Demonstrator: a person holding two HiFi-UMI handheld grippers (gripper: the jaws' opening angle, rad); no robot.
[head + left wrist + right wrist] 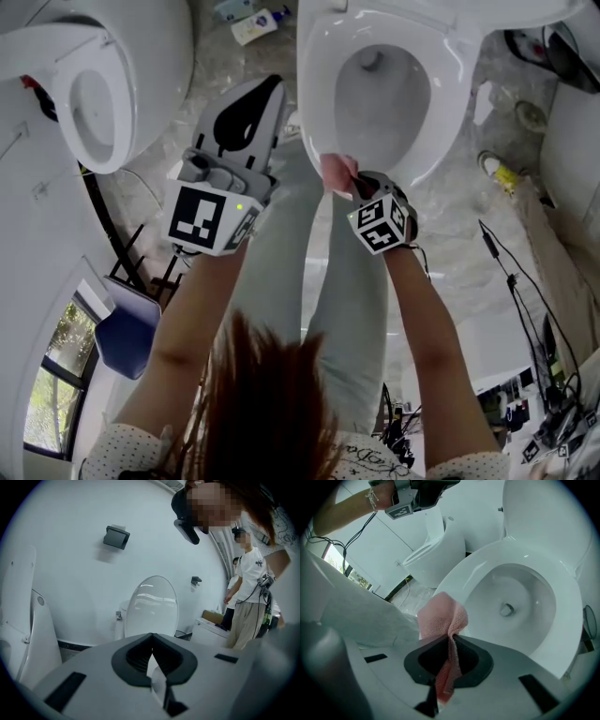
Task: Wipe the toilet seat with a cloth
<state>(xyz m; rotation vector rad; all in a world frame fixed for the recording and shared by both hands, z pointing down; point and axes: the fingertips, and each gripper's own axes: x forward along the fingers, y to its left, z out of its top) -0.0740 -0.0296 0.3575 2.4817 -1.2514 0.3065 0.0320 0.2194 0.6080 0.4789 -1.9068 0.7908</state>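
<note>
The white toilet seat [317, 112] rings the open bowl [380, 94] at the top of the head view. A pink cloth [337, 170] lies bunched against the seat's front rim, and my right gripper [359, 185] is shut on it. In the right gripper view the cloth [442, 616] sticks out past the closed jaws [451, 638] and touches the seat [474, 576] at its near left edge. My left gripper [265, 92] is held higher, left of the toilet, shut with nothing in it. In its own view the left gripper [151, 654] points at another toilet.
A second white toilet [89, 103] stands at the left, close to my left arm. Bottles [253, 23] lie on the floor behind. Cables [511, 272] run at the right. My grey trouser legs [291, 244] are below the seat. Another person [248, 597] stands across the room.
</note>
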